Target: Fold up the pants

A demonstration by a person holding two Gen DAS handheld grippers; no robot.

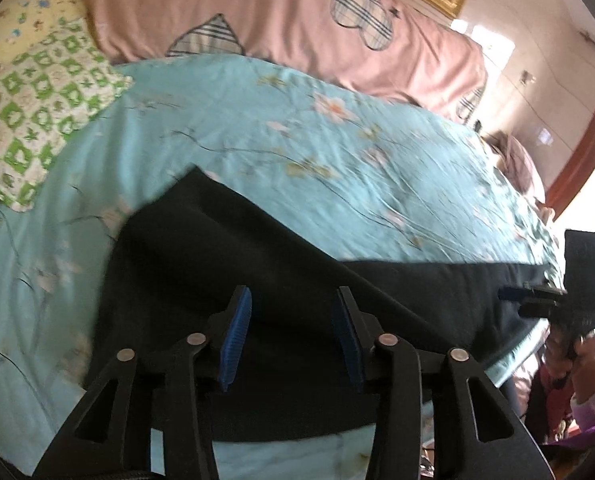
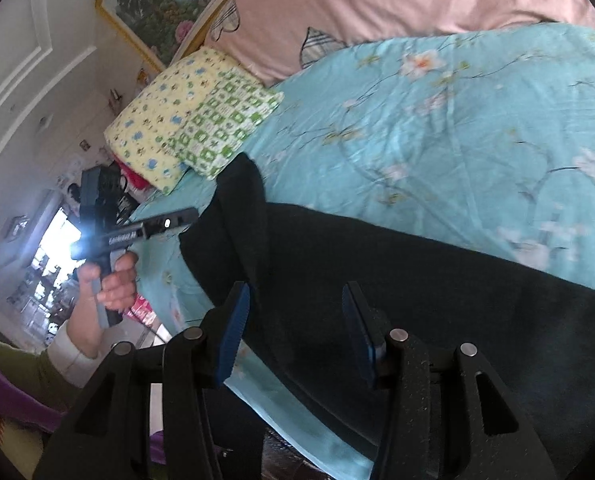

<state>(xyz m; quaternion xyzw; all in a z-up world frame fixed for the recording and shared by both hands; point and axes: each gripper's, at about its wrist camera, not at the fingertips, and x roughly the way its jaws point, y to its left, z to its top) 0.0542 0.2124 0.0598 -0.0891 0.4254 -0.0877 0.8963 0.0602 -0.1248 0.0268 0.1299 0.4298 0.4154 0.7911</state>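
Lower both wide-spread grippers, left gripper (image 1: pixel 293 320) and right gripper (image 2: pixel 295 316), pinch the black pants (image 1: pixel 225 248) edge, fold flat on the bed (image 1: pixel 257 120).

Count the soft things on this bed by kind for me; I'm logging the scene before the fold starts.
Black pants: 1
Small patterned pillows, yellow floral and green checked: 2
Pink bedding with plaid shapes, pillow or quilt I cannot tell: 1
Blue floral bedspread: 1
Total: 5
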